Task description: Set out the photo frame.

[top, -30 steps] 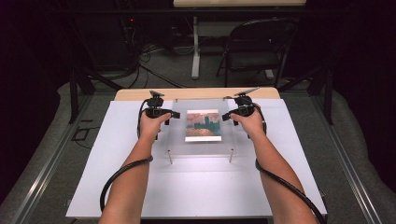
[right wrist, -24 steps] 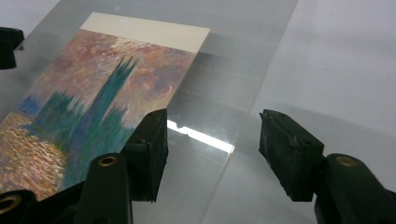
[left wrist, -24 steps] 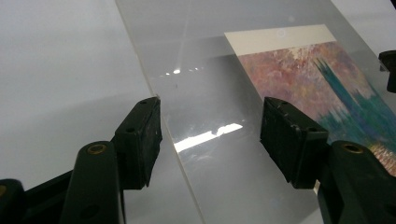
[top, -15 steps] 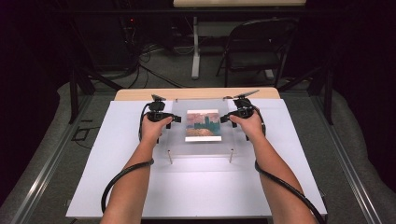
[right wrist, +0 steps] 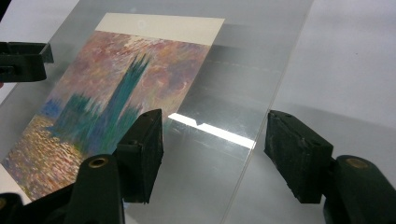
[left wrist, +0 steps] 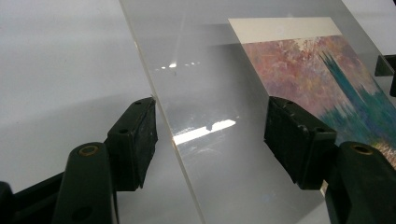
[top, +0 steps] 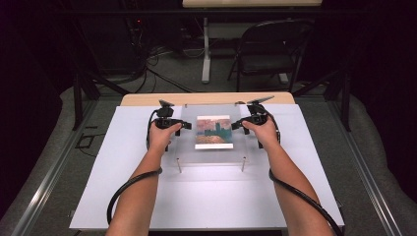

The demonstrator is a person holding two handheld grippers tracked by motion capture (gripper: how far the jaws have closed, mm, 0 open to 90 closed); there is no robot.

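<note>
My left gripper (left wrist: 210, 140) has its jaws spread wide, having just been opening, and in the left gripper view the edge of the clear acrylic sheet (left wrist: 205, 93) runs between the two black pads without either pad pressing on it. My right gripper (right wrist: 212, 149) is the same: jaws spread, just opened further, the sheet's other edge passing between the blocky pads with a gap on both sides. The gripper views give me what the high view cannot: the sheet's thin cut edge, a bright streak of reflected light on its glossy face, and the brushy texture of the print (right wrist: 112, 102), a painting of a dark teal tower under a pink and mauve sky with gold flecks below and a plain cream band along one end. The pads look matt and rubbery, held by brass-coloured pins. From the high view I get the layout instead: the sheet (top: 189, 147) lies flat at the middle of the white table (top: 216, 201), raised on small metal standoffs (top: 179, 165) at its near corners, with the print (top: 213, 132) at its centre. The left gripper (top: 183, 125) sits at the sheet's 9 o'clock edge and the right gripper (top: 237, 125) at 3 o'clock, both pointing inward, cables (top: 123, 191) trailing back along my forearms. A folding chair (top: 268, 54) stands on the floor at 1 o'clock beyond the table.
</note>
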